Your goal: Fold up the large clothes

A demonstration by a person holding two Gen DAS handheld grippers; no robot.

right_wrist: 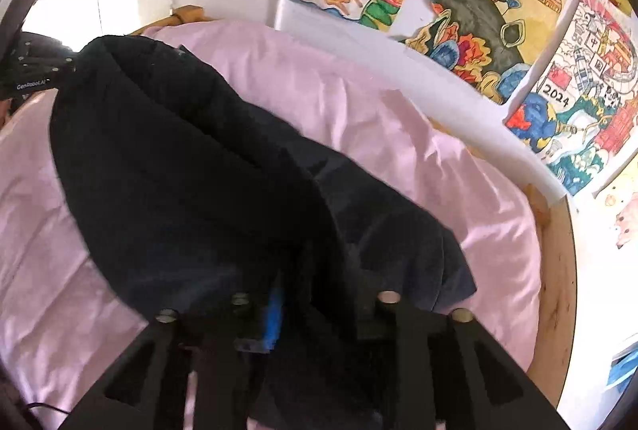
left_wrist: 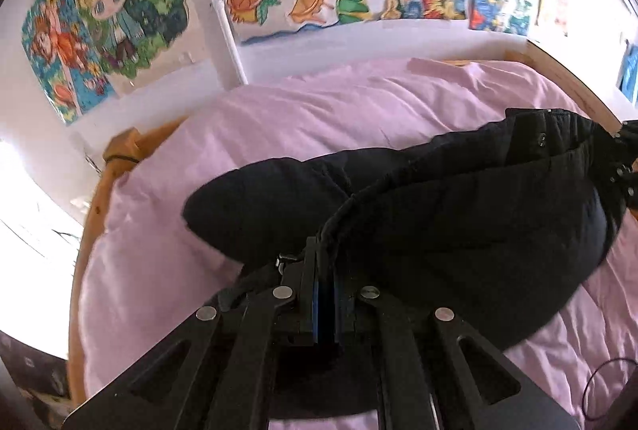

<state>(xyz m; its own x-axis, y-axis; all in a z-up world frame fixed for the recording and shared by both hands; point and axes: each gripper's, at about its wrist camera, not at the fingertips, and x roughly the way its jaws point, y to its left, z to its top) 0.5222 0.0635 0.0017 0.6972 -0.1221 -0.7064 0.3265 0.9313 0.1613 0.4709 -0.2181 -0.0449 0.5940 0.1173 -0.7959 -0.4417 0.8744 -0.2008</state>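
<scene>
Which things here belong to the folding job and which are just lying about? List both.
Belongs to the job:
black padded garment, held up over the bed
left gripper, shut on its edge
right gripper, shut on its fabric

Just there:
pink bedcover
wooden bed frame
drawings on the wall
black cable
</scene>
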